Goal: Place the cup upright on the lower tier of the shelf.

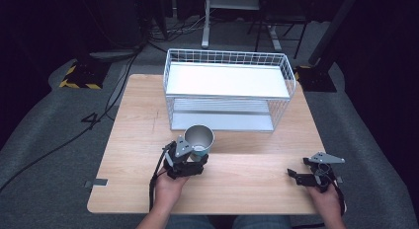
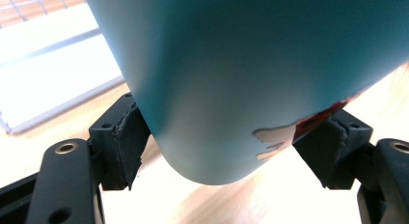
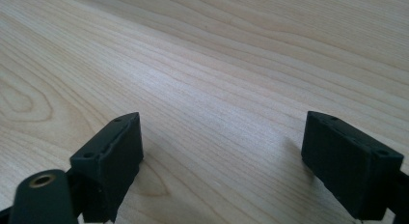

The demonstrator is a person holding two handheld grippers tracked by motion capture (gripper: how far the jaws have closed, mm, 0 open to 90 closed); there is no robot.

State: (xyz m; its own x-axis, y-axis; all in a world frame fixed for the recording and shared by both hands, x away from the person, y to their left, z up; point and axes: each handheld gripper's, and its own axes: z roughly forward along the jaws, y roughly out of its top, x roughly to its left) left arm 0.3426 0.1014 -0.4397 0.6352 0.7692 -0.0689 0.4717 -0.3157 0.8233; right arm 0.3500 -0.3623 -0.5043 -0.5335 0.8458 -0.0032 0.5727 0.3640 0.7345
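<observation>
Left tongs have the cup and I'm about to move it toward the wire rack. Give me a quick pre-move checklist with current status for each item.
1. Grip on the teal cup: left tongs have a pad on each side of its lower body. Ok.
2. Cup upright: its open mouth faces up in the high view. Ok.
3. Cup contents: inside looks empty from above, but the bottom is shadowed. Cannot tell.
4. Cup lifted off the table: the left gripper view suggests a gap under its base. Cannot tell.
5. Rack space: top shelf and lower shelf look bare. Ok.
6. Right tongs: open, low over bare wood, well apart from the cup's path. Ok.
</observation>
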